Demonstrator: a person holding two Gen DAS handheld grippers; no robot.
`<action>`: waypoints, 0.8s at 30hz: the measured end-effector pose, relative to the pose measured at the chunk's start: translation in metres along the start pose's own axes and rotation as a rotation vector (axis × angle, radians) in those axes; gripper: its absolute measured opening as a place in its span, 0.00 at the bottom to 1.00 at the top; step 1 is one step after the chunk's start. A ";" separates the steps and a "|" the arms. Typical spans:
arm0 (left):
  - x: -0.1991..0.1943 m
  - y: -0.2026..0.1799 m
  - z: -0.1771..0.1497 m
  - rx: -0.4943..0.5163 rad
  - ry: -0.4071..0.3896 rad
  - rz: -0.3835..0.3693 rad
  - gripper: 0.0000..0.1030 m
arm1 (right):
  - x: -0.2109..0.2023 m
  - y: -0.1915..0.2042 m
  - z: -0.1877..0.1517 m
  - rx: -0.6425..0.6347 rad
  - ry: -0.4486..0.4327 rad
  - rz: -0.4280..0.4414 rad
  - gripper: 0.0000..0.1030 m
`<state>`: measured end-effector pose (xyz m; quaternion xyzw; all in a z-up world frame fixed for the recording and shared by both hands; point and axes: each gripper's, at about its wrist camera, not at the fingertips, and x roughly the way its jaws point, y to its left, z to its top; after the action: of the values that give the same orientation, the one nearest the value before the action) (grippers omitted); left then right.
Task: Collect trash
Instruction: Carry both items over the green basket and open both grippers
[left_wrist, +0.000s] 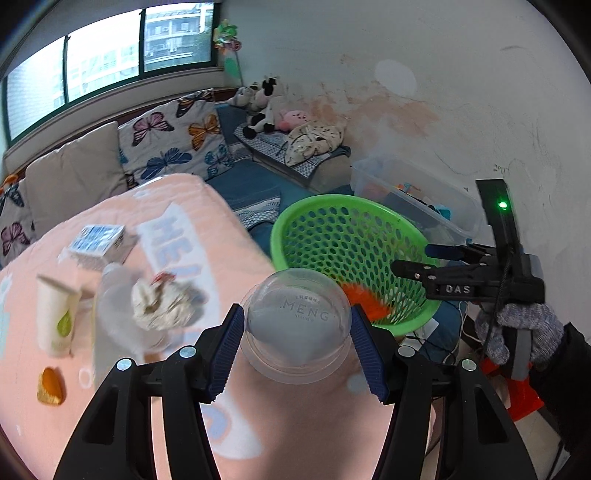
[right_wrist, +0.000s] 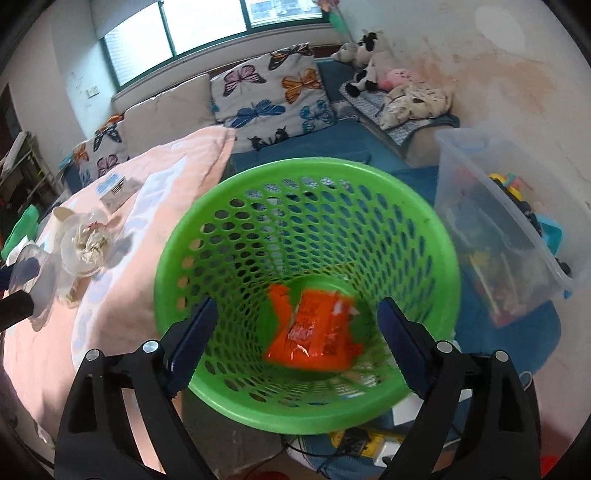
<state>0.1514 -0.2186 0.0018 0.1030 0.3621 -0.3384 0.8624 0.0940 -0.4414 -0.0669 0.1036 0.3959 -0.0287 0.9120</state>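
Two risks stood out: the left gripper (left_wrist: 297, 328), jaws clamped on a clear domed lid (left_wrist: 298, 319) over the pink-covered table (left_wrist: 303, 435), gripped a slick curved shell that could slip before reaching the green basket (right_wrist: 306, 413); the right gripper (right_wrist: 295, 343), jaws released and empty above it, might knock the rim. The orange wrapper (right_wrist: 314, 332) lay inside, blurred; the basket's footing was hidden

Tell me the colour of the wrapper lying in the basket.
Orange wrapper, lying in the bottom of the green basket; the right wrist view shows it best.
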 end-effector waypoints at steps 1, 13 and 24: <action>0.005 -0.003 0.003 0.004 0.006 -0.006 0.55 | -0.004 -0.004 -0.002 0.009 -0.008 0.001 0.85; 0.071 -0.043 0.030 0.058 0.073 -0.049 0.55 | -0.051 -0.024 -0.027 0.076 -0.095 -0.013 0.85; 0.090 -0.058 0.032 0.053 0.078 -0.074 0.75 | -0.068 -0.026 -0.044 0.117 -0.112 0.023 0.85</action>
<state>0.1768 -0.3220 -0.0340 0.1258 0.3899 -0.3751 0.8315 0.0122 -0.4596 -0.0512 0.1594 0.3410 -0.0473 0.9253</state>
